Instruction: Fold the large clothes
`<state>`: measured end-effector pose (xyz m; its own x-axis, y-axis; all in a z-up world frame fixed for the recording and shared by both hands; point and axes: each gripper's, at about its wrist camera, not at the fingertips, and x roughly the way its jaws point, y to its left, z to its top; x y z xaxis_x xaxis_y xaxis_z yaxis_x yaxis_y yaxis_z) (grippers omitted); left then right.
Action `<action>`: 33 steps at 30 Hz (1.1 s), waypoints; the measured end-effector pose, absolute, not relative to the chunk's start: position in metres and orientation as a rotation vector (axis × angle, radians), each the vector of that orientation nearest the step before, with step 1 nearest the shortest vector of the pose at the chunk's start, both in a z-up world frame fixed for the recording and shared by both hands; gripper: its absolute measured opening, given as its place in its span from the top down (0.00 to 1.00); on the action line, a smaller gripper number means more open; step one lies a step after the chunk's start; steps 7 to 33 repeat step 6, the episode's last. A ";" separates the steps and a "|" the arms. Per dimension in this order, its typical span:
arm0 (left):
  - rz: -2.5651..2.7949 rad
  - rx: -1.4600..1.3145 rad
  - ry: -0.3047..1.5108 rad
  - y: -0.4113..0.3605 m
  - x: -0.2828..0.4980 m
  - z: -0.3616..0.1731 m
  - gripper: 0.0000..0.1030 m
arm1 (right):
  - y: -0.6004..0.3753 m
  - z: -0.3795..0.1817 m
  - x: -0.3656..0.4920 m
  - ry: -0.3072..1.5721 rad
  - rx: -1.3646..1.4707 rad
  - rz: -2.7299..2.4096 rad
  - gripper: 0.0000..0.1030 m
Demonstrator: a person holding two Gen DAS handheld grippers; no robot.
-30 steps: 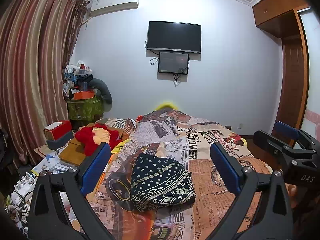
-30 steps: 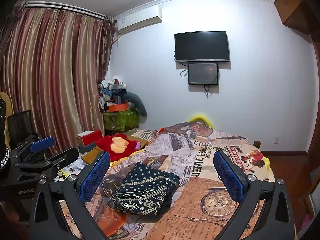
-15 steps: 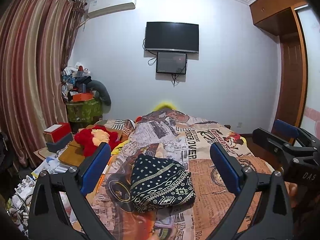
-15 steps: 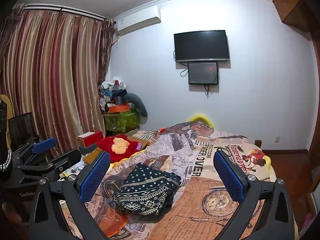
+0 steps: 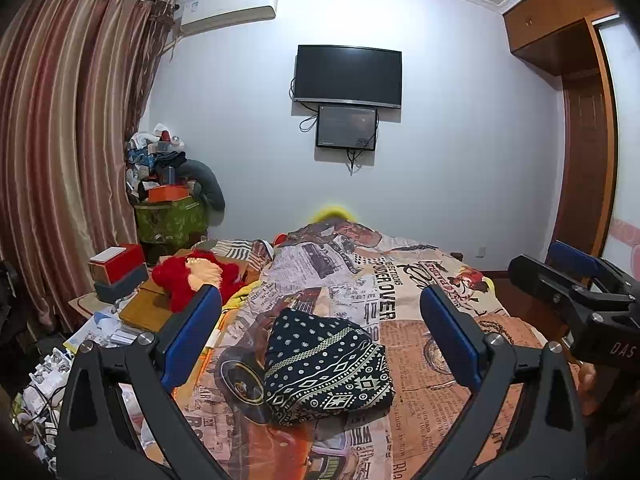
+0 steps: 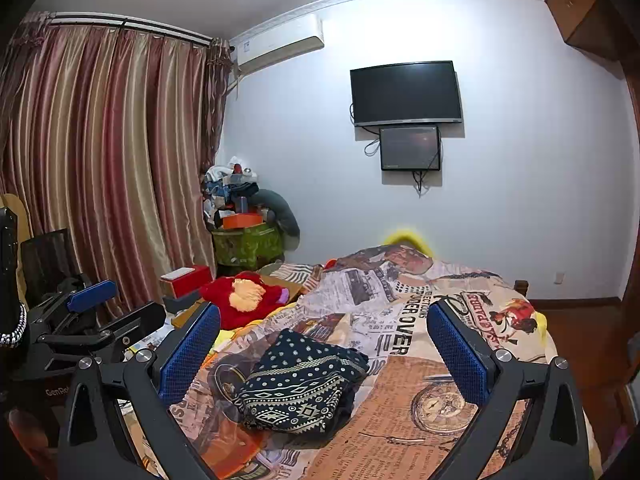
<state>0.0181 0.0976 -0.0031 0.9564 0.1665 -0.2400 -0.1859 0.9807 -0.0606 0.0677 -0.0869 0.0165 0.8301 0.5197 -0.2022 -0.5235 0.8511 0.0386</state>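
While striped curtains (image 5: pixel 60 152) and a white wall bearing a black television (image 5: pixel 347 74) enclose the room, a bed (image 5: pixel 420 320) under a newsprint-patterned cover fills the floor. On it lies a folded dark garment (image 5: pixel 326 364), soft, white-dotted with geometric bands. Left gripper (image 5: pixel 320 344) and right gripper (image 6: pixel 324 354), blue-padded, hover above it, spread wide, holding nothing.

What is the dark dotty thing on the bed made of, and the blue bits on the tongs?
The dark patterned garment looks like soft matte fabric: it lies folded with limp, rounded edges. The blue pads look like rubbery plastic with a fine dimpled surface, though I can't be sure.
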 end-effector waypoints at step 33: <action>0.176 -0.075 0.245 0.098 0.018 -0.004 0.03 | -0.087 0.017 0.068 0.209 -0.017 0.553 0.00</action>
